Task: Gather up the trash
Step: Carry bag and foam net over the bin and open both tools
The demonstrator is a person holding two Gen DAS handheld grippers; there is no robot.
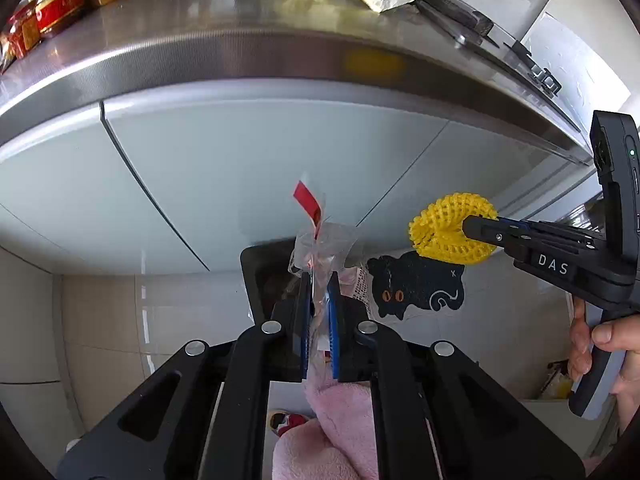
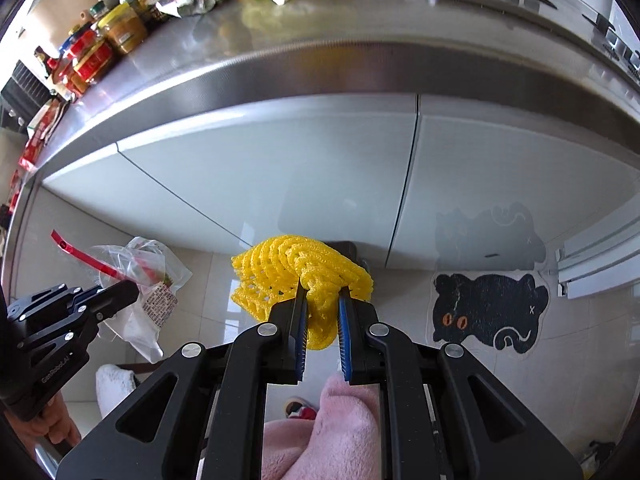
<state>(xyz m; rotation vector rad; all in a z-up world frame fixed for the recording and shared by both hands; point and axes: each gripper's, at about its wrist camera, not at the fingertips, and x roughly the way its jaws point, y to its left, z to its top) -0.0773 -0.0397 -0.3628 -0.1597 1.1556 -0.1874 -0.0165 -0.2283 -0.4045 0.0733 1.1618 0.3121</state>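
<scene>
Jaws of the left gripper (image 1: 319,280) pinch a clear plastic bag (image 1: 320,248); right gripper (image 2: 323,300) clamps yellow foam netting (image 2: 300,268), seemingly above a dark bin (image 1: 264,276).

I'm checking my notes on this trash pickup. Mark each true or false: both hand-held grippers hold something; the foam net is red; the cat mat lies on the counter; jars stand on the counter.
1. Both hold something: true. The left hand-held gripper clamps a clear plastic bag; the right hand-held gripper clamps the foam net.
2. Net is red: false, it is yellow.
3. Cat mat on the counter: false, it lies on the floor.
4. Jars on the counter: true.
</scene>
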